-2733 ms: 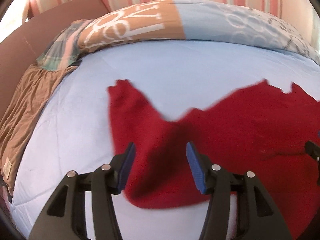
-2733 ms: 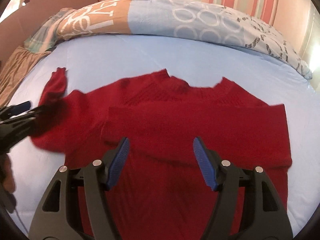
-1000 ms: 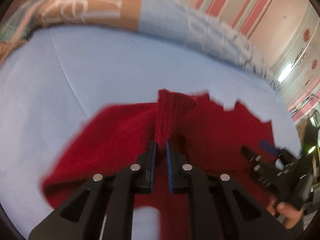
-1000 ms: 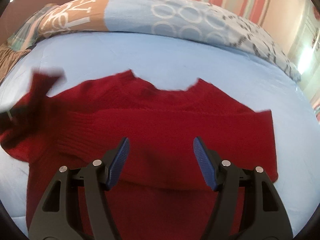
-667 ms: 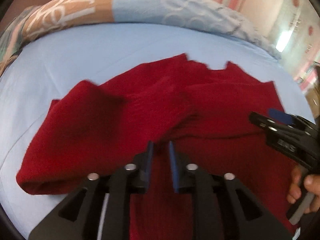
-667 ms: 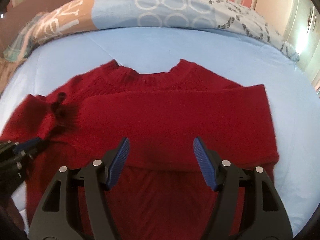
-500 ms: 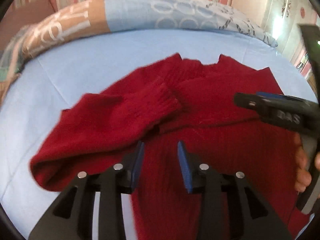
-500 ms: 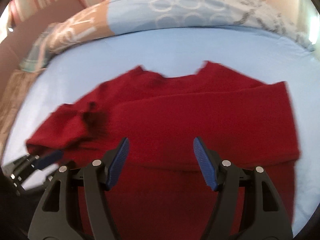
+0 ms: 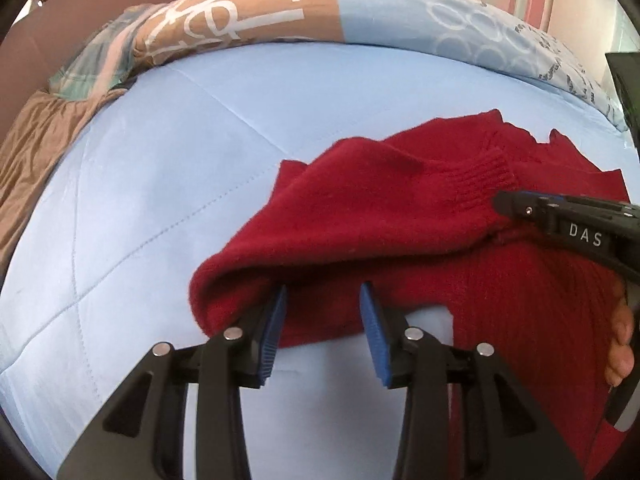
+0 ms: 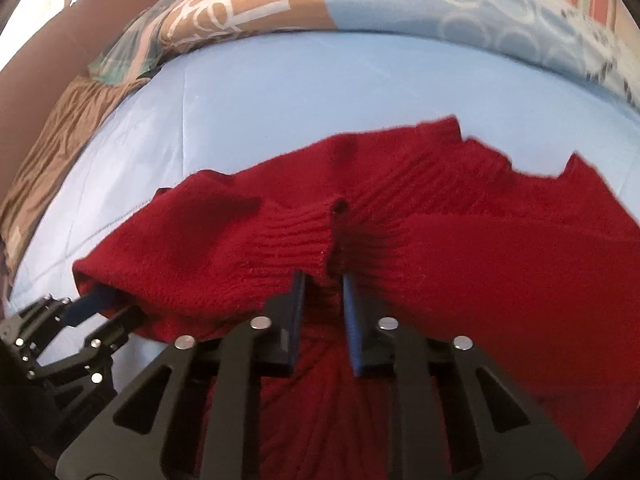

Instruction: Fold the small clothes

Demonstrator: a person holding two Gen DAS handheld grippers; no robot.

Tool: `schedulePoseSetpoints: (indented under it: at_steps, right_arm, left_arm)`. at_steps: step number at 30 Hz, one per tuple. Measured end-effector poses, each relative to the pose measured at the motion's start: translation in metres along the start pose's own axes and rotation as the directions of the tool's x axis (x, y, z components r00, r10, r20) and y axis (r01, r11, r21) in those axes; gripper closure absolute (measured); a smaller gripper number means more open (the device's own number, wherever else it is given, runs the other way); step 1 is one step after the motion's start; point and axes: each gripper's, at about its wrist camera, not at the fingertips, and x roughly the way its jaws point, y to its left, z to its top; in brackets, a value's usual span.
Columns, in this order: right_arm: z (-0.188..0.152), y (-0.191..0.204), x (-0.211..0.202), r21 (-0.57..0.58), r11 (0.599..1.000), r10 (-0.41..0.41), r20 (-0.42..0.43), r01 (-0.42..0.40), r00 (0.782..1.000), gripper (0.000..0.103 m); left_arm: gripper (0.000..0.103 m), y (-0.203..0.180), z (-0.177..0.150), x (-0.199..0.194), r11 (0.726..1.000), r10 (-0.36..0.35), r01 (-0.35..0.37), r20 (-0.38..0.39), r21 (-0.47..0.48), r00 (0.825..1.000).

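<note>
A red knit sweater (image 9: 400, 220) lies on the light blue bed cover (image 9: 180, 140), its left sleeve folded over the body. The ribbed cuff (image 10: 296, 236) rests near the middle of the chest. My right gripper (image 10: 323, 280) is shut on the cuff's lower corner; in the left wrist view the right gripper (image 9: 500, 202) shows its tip at the cuff (image 9: 480, 176). My left gripper (image 9: 323, 292) sits at the sleeve's folded bend, its jaws opening. One fingertip is tucked under the fold and the pads press on nothing. The left gripper (image 10: 108, 308) also shows at the sweater's left edge.
A rolled patterned duvet (image 9: 360, 12) lies across the back of the bed, below a striped wall. Brown cloth (image 9: 32, 152) hangs over the left side. A person's fingers (image 9: 620, 340) hold the right gripper's handle at the right edge.
My left gripper let go of the cuff after laying the sleeve over the body, opened and drew back to the sleeve's bend. My right gripper swung left and closed on the cuff.
</note>
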Motion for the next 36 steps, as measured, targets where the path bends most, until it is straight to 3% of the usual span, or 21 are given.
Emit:
schedulePoseSetpoints:
  at_steps: [5,9,11,13,15,17,20,23,25,30,32,33,36]
  right_arm:
    - [0.004,-0.018,-0.042,-0.004,0.997,-0.081,0.150,0.082,0.985,0.097]
    - [0.001,-0.071,-0.095,0.068,0.967,-0.253,0.270,0.244,0.929,0.099]
    - [-0.005,-0.102,-0.104,0.094,0.949,-0.317,0.251,0.302,0.915,0.102]
    - [-0.017,-0.141,-0.103,0.136,0.920,-0.389,0.191,0.368,0.901,0.102]
    - [-0.027,-0.163,-0.100,0.171,0.912,-0.396,0.140,0.372,0.907,0.102]
    - [-0.041,-0.185,-0.091,0.216,0.926,-0.324,0.039,0.309,0.945,0.102]
    - [-0.051,-0.183,-0.090,0.268,0.947,-0.196,0.043,0.177,0.980,0.098]
    - [-0.050,-0.157,-0.078,0.252,0.965,-0.086,0.036,0.074,0.996,0.090]
    - [-0.047,-0.141,-0.069,0.240,0.971,-0.027,0.021,0.021,0.999,0.075]
    - [-0.043,-0.108,-0.053,0.195,0.980,-0.046,-0.017,0.048,0.999,0.056]
    - [-0.044,-0.106,-0.048,0.213,0.975,-0.058,-0.032,0.064,0.998,0.059]
    - [-0.044,-0.104,-0.051,0.202,0.976,-0.083,-0.021,0.086,0.996,0.074]
    - [-0.042,-0.098,-0.052,0.175,0.977,-0.117,-0.014,0.117,0.993,0.088]
  left_arm:
    - [0.063,0.000,0.005,-0.015,0.997,-0.053,0.055,0.035,-0.060,0.998]
    - [0.064,-0.017,0.013,-0.041,0.990,-0.119,0.127,0.136,-0.053,0.984]
    - [0.064,-0.022,0.016,-0.050,0.977,-0.192,0.205,0.176,-0.055,0.965]
    - [0.057,-0.022,0.018,-0.058,0.966,-0.224,0.245,0.203,-0.086,0.953]
    - [0.057,-0.019,0.021,-0.058,0.951,-0.265,0.290,0.199,-0.106,0.943]
    - [0.055,-0.019,0.022,-0.058,0.947,-0.281,0.304,0.184,-0.108,0.942]
    - [0.054,-0.033,0.021,-0.047,0.984,-0.167,0.173,0.144,-0.032,0.975]
    - [0.054,-0.043,0.014,-0.031,0.990,-0.141,0.142,0.092,0.002,0.986]
    - [0.054,-0.048,0.009,-0.028,0.992,-0.122,0.120,0.090,0.032,0.988]
    - [0.054,-0.051,-0.005,-0.029,0.993,-0.090,0.084,0.079,0.083,0.993]
    - [0.054,-0.047,-0.012,-0.030,0.994,-0.076,0.071,0.067,0.081,0.995]
    - [0.054,-0.044,-0.015,-0.029,0.995,-0.067,0.062,0.059,0.076,0.996]
    - [0.054,-0.036,-0.017,-0.033,0.997,-0.055,0.051,0.059,0.057,0.997]
